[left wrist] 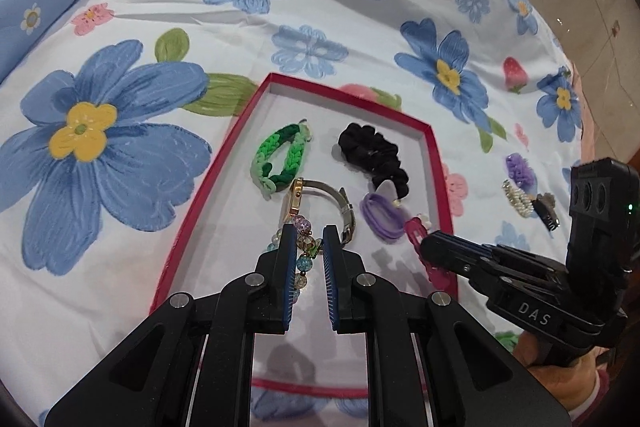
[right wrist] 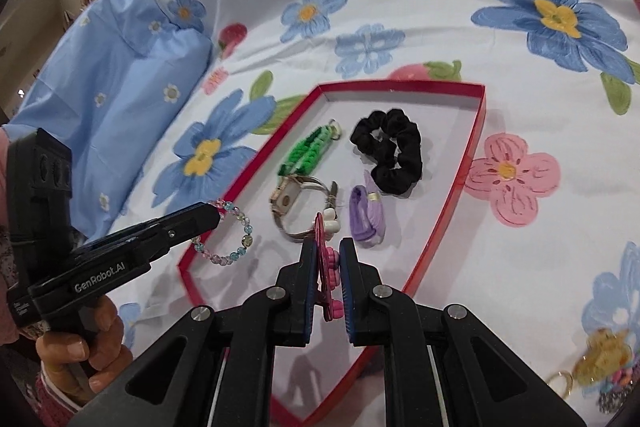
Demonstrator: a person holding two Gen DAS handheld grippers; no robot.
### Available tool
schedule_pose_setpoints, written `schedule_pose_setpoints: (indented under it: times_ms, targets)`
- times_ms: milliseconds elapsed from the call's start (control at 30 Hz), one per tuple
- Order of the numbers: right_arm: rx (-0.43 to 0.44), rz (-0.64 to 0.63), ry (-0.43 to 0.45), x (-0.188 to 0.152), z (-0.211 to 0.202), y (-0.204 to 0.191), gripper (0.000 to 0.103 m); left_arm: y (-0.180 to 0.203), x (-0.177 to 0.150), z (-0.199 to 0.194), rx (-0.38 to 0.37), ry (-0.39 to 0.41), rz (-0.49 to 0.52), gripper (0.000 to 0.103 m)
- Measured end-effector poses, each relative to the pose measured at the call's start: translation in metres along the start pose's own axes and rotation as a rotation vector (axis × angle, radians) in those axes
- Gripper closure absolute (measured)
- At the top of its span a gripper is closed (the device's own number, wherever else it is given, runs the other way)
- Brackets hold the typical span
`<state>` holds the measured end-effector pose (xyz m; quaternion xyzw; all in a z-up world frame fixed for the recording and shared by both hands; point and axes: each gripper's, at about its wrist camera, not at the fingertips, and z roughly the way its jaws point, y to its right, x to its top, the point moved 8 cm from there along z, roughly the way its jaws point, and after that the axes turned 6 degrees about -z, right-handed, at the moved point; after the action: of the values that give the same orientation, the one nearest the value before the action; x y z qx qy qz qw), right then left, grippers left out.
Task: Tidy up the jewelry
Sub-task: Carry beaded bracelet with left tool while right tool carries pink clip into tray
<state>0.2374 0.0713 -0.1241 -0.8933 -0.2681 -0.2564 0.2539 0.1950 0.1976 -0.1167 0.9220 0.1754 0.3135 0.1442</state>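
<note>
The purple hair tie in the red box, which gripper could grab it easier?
Neither is free, but the right gripper is better placed. The purple hair tie lies just past its fingertips, though it grips the pink flower clip. The left gripper sits further away, holding the beaded bracelet.

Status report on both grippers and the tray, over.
Left gripper shut on beaded bracelet. Right gripper shut on pink flower clip. Both over red tray.

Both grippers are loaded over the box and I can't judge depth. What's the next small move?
Probably open the left gripper: its bead bracelet already hangs over bare floor inside the red box, clear of the watch. The right gripper can hold its pink hair clip meanwhile.
</note>
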Motion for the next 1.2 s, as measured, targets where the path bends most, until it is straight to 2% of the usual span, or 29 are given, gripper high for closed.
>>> schedule_pose_setpoints:
  times_ms: [300, 867, 967, 1100, 1200]
  targets:
    - [-0.035, -0.016, -0.068, -0.003, 0.028, 0.01, 0.092, -0.005, -0.016, 0.031, 0.02, -0.087, 0.003, 0.091]
    - [-0.061, -0.09, -0.127, -0.002, 0.041, 0.003, 0.091, -0.01, -0.023, 0.042, 0.037, -0.133, -0.008, 0.091]
    - [-0.06, -0.093, -0.132, -0.002, 0.041, 0.004, 0.091, -0.01, -0.022, 0.041, 0.038, -0.129, -0.011, 0.087]
    - [-0.042, -0.079, -0.127, -0.001, 0.039, 0.003, 0.087, -0.011, -0.022, 0.037, 0.041, -0.123, -0.022, 0.074]
    - [-0.031, -0.068, -0.115, 0.0, 0.034, 0.002, 0.087, -0.011, -0.022, 0.033, 0.04, -0.12, -0.027, 0.073]
